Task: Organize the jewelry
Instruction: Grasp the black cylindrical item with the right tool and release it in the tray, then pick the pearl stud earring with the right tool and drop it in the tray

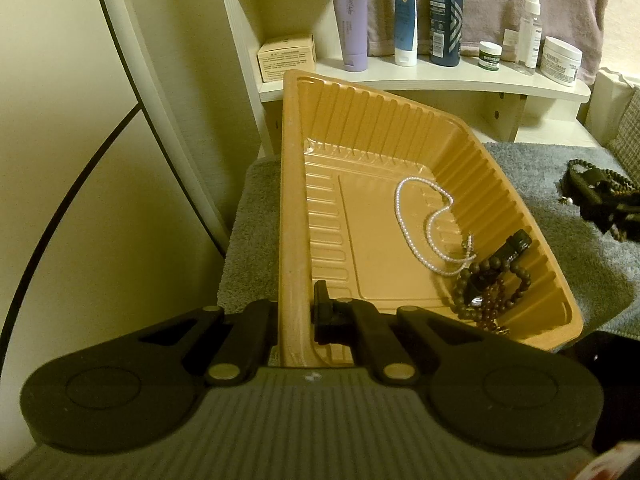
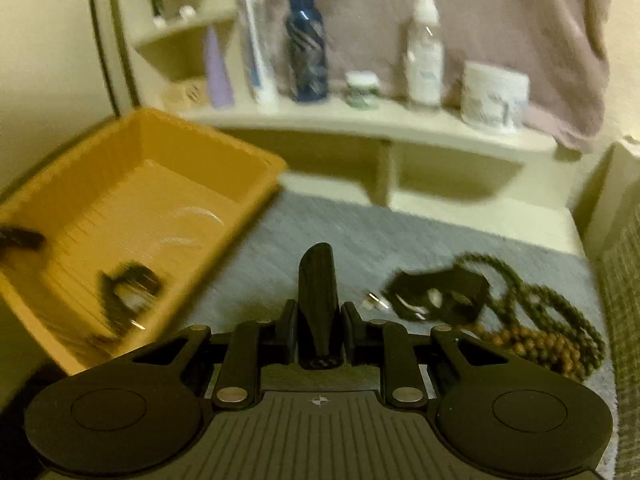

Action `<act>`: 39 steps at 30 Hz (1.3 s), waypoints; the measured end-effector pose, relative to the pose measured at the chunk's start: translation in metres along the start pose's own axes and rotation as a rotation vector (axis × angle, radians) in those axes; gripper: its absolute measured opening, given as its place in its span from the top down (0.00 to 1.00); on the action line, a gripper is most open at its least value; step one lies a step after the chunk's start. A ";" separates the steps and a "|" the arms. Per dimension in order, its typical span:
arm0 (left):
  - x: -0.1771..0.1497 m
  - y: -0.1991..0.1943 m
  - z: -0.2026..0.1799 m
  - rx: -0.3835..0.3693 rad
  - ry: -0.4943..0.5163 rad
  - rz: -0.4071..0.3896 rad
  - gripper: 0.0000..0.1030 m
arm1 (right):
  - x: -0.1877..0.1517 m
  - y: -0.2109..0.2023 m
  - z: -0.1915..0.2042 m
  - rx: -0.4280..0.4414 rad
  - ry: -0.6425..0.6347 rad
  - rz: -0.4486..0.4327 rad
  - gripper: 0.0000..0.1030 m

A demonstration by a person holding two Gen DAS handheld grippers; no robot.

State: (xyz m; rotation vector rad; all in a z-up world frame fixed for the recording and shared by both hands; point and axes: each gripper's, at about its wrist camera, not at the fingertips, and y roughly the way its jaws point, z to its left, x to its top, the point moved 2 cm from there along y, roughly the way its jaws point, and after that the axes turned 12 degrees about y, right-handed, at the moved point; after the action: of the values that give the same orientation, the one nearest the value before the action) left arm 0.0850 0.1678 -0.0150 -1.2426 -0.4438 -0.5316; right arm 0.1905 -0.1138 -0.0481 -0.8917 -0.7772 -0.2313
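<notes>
My left gripper point(image 1: 295, 320) is shut on the near left wall of an orange plastic tray point(image 1: 292, 200) and holds it tilted. In the tray lie a white pearl necklace point(image 1: 420, 220), a dark bead bracelet point(image 1: 492, 284) and a small black piece point(image 1: 516, 244). My right gripper point(image 2: 318, 312) is shut, fingers point(image 2: 318, 280) pressed together with nothing between them, above the grey towel point(image 2: 340, 232). To its right lie a black strap item point(image 2: 440, 288), green beads point(image 2: 560, 300), brown beads point(image 2: 532, 344) and a small pale earring point(image 2: 374, 300). The tray shows blurred in the right wrist view point(image 2: 248, 192).
A cream shelf point(image 1: 440, 84) behind the tray carries several bottles, tubes and jars, with a mauve towel hanging behind. A round mirror frame point(image 1: 132, 60) stands at the left. A checked cushion point(image 1: 628, 136) borders the right side of the towel.
</notes>
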 end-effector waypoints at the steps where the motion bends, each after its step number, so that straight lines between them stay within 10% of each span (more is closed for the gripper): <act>1: 0.000 0.000 0.000 0.000 -0.001 0.000 0.98 | 0.004 -0.005 0.008 0.032 0.000 -0.009 0.78; 10: 0.001 0.001 0.000 -0.001 0.000 0.000 0.98 | 0.010 -0.012 0.082 0.291 -0.110 0.048 0.78; 24: 0.000 0.001 0.001 -0.002 -0.003 0.002 0.98 | -0.009 0.014 0.101 0.327 -0.142 0.114 0.78; 27: 0.000 0.001 0.001 -0.003 -0.003 0.002 0.98 | -0.010 0.010 0.100 0.364 -0.126 0.094 0.62; 29: 0.000 0.002 0.001 -0.004 -0.003 0.001 0.98 | -0.010 0.005 0.097 0.353 -0.122 0.058 0.39; 39: 0.000 0.002 0.001 -0.003 -0.003 0.002 0.98 | -0.004 -0.011 0.040 0.142 0.020 -0.052 0.39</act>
State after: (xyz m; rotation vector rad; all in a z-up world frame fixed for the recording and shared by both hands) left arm 0.0859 0.1694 -0.0163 -1.2470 -0.4443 -0.5289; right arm 0.1617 -0.0904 -0.0292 -0.7345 -0.7891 -0.2274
